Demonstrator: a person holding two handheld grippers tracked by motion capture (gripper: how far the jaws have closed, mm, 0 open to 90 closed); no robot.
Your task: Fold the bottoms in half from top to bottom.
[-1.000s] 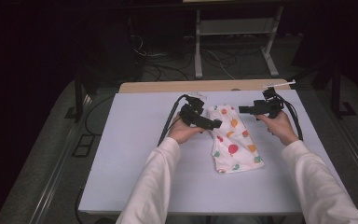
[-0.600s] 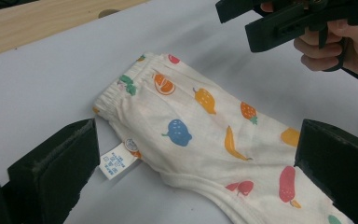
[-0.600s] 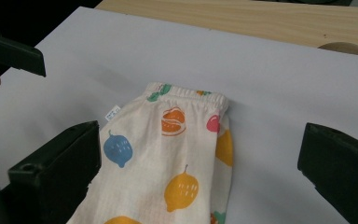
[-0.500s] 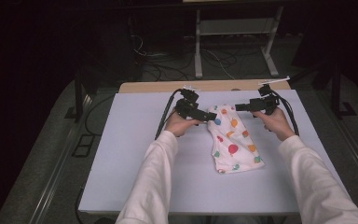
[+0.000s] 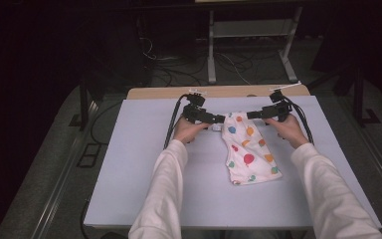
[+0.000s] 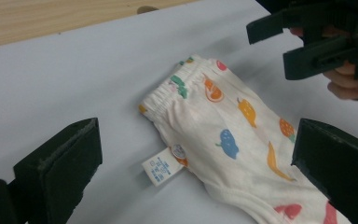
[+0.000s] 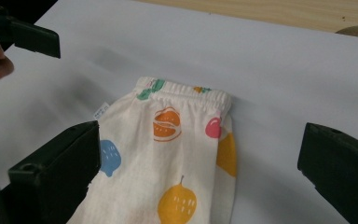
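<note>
Folded fruit-print shorts [image 5: 247,148] lie flat on my counter [image 5: 129,164]. Left claw [image 5: 219,119] and right claw [image 5: 251,115] flank their waistband [image 7: 186,88], both wide open, gripping nothing.

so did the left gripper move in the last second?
Yes. The left gripper slid left, off the folded fruit-print garment, to beside its waistband corner, jaws open.

Pale lavender tabletop [image 5: 129,164] under soft light, bare wood strip [image 5: 154,92] along its far edge, grey floor [image 5: 45,164] on both sides, white metal frame [image 5: 211,55] standing beyond, loose cables [image 5: 238,62] around its feet, dark unlit room behind
</note>
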